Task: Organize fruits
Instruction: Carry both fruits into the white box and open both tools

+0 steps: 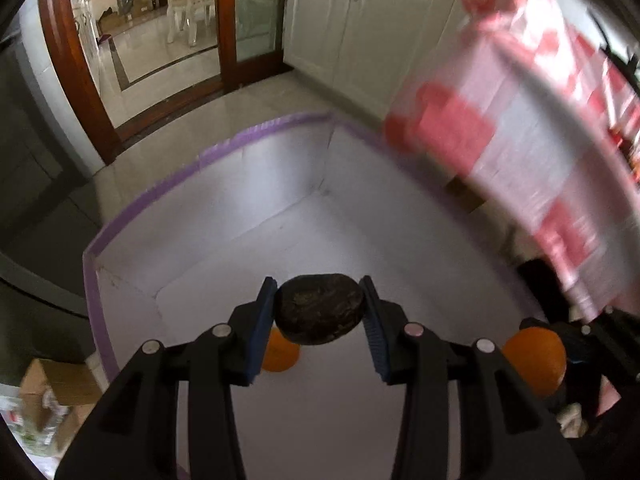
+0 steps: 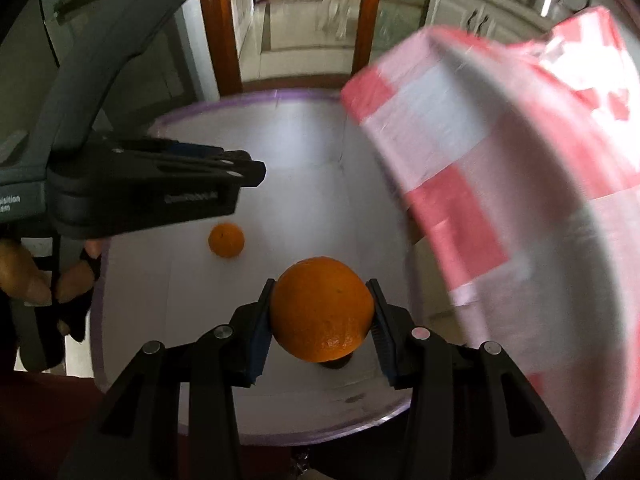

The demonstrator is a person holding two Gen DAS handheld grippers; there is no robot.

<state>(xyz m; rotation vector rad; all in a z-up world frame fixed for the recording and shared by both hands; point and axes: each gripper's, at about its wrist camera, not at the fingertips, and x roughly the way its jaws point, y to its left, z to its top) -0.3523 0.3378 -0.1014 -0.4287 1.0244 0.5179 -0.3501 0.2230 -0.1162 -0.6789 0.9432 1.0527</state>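
In the left wrist view my left gripper (image 1: 318,285) is shut on a dark brown, rough-skinned round fruit (image 1: 320,310), held over a white box with a purple rim (image 1: 160,196). A small orange (image 1: 282,354) lies on the box floor just beneath it. My right gripper (image 2: 322,285) is shut on a large orange (image 2: 322,310) above the same box (image 2: 240,100). The small orange (image 2: 226,240) lies on the floor to the left. The left gripper (image 2: 244,170) reaches in from the left, its fruit hidden. The large orange (image 1: 534,360) also shows at the right edge.
A red-and-white checked cloth (image 2: 500,180) hangs over the box's right side, also seen blurred as the cloth (image 1: 520,140). A small dark patch (image 2: 336,363) sits on the box floor under the large orange. A hand (image 2: 28,276) holds the left gripper. White cabinets (image 1: 360,24) and tiled floor lie beyond.
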